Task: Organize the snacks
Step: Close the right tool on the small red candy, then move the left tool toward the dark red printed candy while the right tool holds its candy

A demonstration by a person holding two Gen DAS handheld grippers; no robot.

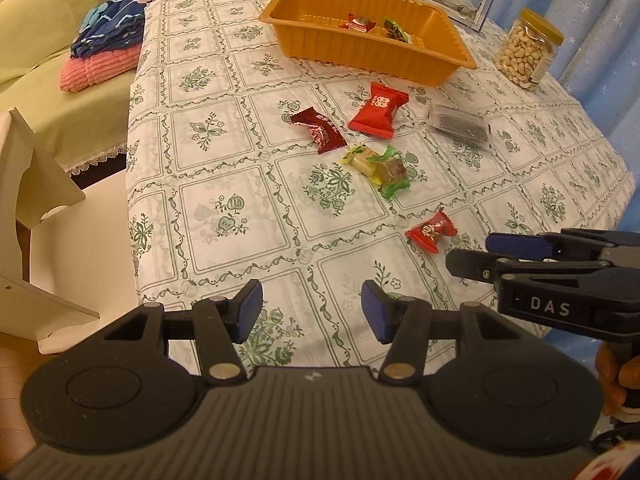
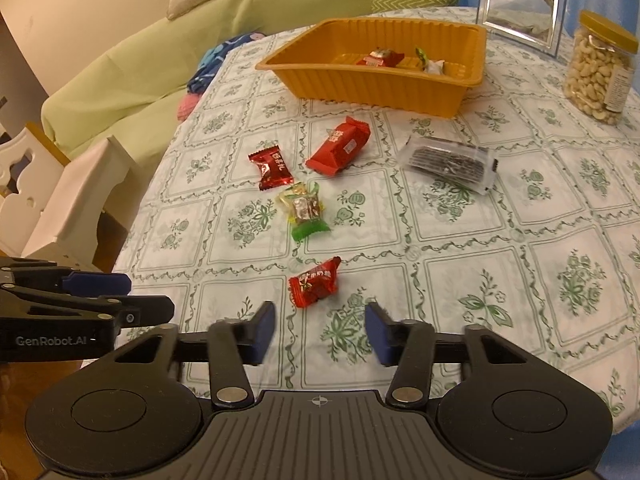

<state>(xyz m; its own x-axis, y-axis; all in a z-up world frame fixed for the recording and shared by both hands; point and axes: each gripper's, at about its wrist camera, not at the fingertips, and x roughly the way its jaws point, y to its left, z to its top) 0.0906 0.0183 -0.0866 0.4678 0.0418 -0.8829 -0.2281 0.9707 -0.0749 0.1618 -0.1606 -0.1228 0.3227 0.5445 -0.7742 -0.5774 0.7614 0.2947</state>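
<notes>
Only right cam shows white candy [image 2: 434, 66] in tray [image 2: 332, 76]; both grippers [image 1: 312, 310] [image 2: 320, 328] spread w/ nothing between

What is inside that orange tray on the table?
The orange tray holds a red wrapped candy and a green-and-white wrapped sweet near its far right corner. The near wall hides part of the floor, so more could lie there.
</notes>
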